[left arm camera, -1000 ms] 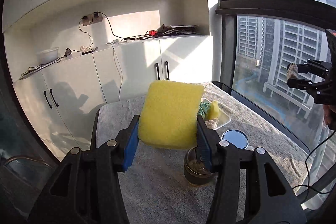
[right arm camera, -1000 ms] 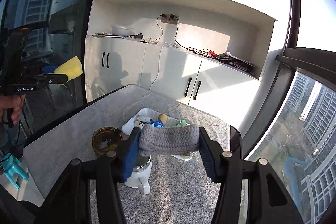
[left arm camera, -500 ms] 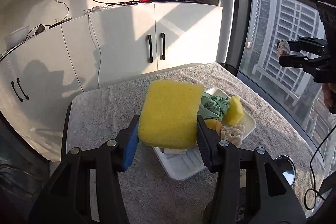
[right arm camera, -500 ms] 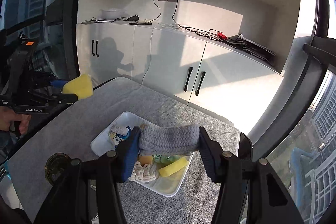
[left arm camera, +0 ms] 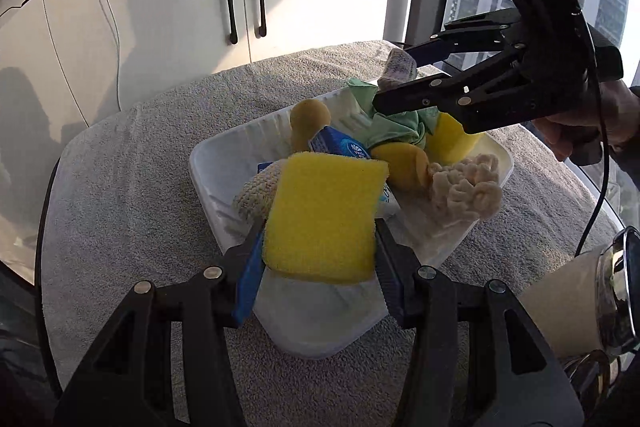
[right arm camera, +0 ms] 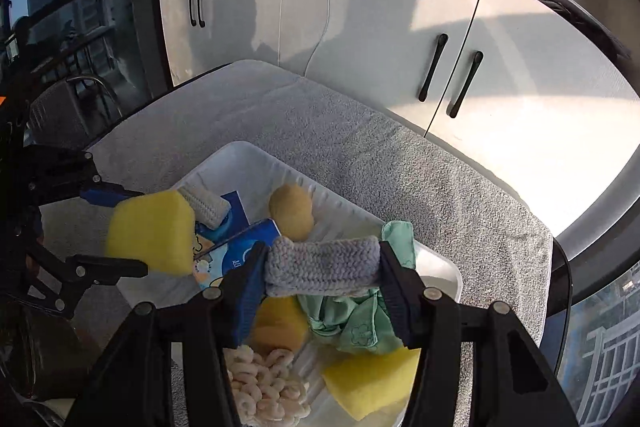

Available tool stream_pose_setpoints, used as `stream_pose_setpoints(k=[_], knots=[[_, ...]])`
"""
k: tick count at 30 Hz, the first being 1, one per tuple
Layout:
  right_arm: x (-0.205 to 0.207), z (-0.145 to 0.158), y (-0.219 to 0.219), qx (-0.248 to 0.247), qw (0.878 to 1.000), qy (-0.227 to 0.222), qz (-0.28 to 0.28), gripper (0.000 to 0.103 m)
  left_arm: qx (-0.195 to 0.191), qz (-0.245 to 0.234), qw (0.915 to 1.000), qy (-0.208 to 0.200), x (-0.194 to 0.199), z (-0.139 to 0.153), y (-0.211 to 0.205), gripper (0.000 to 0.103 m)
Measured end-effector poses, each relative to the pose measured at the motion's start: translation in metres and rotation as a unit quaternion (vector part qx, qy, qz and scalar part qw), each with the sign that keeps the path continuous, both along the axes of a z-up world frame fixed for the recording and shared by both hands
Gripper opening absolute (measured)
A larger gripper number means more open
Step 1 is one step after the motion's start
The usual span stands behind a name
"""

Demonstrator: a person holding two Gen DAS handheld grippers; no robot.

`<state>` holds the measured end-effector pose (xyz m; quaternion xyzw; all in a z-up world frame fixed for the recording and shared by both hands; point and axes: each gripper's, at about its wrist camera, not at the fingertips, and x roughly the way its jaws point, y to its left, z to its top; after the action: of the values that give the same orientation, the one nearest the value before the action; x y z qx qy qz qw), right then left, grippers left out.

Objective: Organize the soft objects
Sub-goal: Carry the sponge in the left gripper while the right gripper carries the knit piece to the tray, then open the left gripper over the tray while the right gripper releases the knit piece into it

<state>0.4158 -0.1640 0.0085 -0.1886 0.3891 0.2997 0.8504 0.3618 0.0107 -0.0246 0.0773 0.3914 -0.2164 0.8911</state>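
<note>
Left tongs (left arm camera: pixel 320 247) clamped on one yellow sponge (left arm camera: pixel 324 215), flat face toward camera, long axis running away from the tongs, over near end of white tray (left arm camera: pixel 208 163). Right tongs (right arm camera: pixel 322 267) clamped on one grey knitted roll (right arm camera: pixel 322 265), long axis crosswise between pads, above tray's green cloth (right arm camera: pixel 356 319). Tray sat on towel-covered counter (left arm camera: pixel 132 195).

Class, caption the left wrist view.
Left gripper holding a yellow sponge above a white tray of soft items.
</note>
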Motion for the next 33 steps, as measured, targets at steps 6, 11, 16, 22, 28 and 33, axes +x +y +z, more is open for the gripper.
stream_pose_setpoints(k=[6, 11, 16, 22, 28, 33], knots=[[0.015, -0.032, 0.015, -0.020, 1.000, 0.012, 0.002, 0.057, 0.002, -0.002, 1.0000, 0.008, 0.004, -0.015, 0.002, 0.050], [0.020, -0.046, 0.016, -0.015, 1.000, 0.019, -0.002, 0.058, -0.009, 0.006, 0.9997, 0.023, 0.012, -0.024, 0.005, 0.051], [0.018, -0.046, 0.016, -0.020, 1.000, 0.013, -0.006, 0.059, -0.006, 0.005, 0.9997, 0.021, 0.014, -0.024, 0.001, 0.055], [0.008, -0.042, 0.013, -0.009, 1.000, 0.003, -0.007, 0.072, -0.013, 0.003, 0.9998, 0.014, 0.010, -0.024, 0.000, 0.079], [-0.003, -0.024, 0.006, 0.009, 1.000, -0.014, -0.015, 0.075, -0.027, 0.026, 0.9993, -0.011, 0.003, -0.005, 0.012, 0.096], [-0.014, 0.002, -0.011, 0.038, 0.998, -0.026, -0.033, 0.077, -0.041, 0.039, 0.9980, -0.030, -0.005, 0.016, 0.023, 0.097]])
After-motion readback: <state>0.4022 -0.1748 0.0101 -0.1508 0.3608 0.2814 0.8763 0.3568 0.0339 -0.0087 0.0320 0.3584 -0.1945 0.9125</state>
